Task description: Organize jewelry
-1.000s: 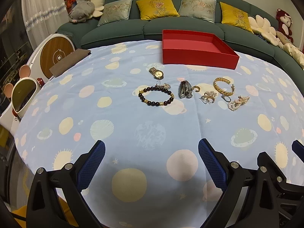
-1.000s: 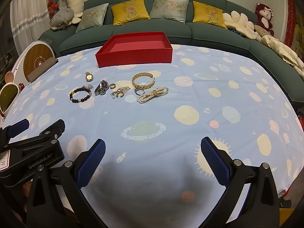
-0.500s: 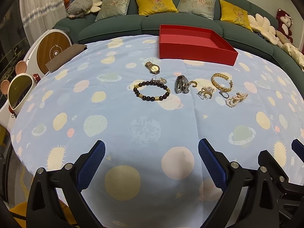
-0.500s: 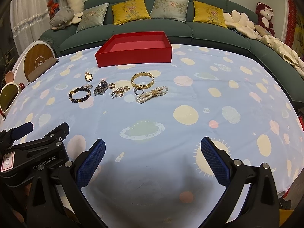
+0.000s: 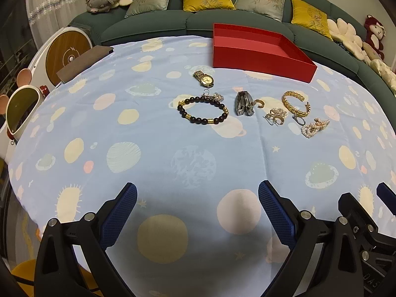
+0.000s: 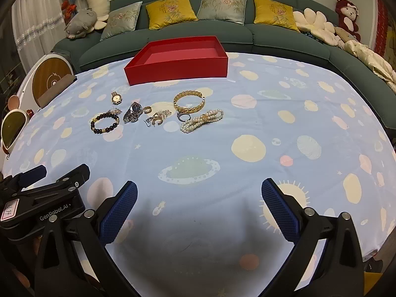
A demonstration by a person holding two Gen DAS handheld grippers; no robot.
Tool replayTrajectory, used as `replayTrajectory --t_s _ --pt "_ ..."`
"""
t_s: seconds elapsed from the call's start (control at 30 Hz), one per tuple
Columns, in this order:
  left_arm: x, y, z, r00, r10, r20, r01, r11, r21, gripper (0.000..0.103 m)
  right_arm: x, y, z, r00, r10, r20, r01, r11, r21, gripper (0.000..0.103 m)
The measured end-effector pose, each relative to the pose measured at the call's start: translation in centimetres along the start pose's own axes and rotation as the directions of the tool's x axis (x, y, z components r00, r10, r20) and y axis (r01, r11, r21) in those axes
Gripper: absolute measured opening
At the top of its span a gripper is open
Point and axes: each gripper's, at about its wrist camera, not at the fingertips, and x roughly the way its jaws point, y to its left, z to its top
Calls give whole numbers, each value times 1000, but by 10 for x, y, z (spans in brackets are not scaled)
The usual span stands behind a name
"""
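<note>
An empty red box (image 5: 259, 52) (image 6: 178, 60) stands at the far side of the table. In front of it lie a gold watch (image 5: 204, 78) (image 6: 116, 97), a dark bead bracelet (image 5: 203, 110) (image 6: 104, 123), a silver watch (image 5: 243, 103) (image 6: 133, 115), earrings (image 5: 276, 116) (image 6: 157, 118), a gold bangle (image 5: 295, 104) (image 6: 189, 102), a ring (image 6: 183, 116) and a pearl bracelet (image 5: 314, 128) (image 6: 201, 121). My left gripper (image 5: 197, 209) and right gripper (image 6: 199, 209) hang open near the table's front edge, both empty and far from the jewelry.
A blue cloth with planet prints (image 5: 123, 136) covers the table. A green sofa (image 6: 247, 34) with cushions and plush toys curves behind it. A round wooden-faced device (image 5: 66, 54) and a brown pad (image 5: 84, 60) stand at the left edge.
The left gripper has risen and tilted, so the jewelry sits lower in its view. The right gripper has barely shifted. Both stay open.
</note>
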Motion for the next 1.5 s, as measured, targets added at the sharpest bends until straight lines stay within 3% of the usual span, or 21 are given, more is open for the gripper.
replayTrajectory --t_s 0.6,0.8,1.03,1.5 --pt "40 41 52 999 -31 -23 27 986 -164 96 48 -20 50 1000 -2 -6 3 993 116 98" --pt "56 40 60 1000 8 -24 -12 984 -179 96 71 -17 59 999 -6 -31 9 994 110 89" --pt "56 47 64 1000 -17 -21 12 979 -203 96 96 -20 58 997 2 -77 9 989 147 73" --pt "67 73 64 999 -26 -41 17 976 -216 96 115 -2 68 997 -51 -59 57 991 118 64"
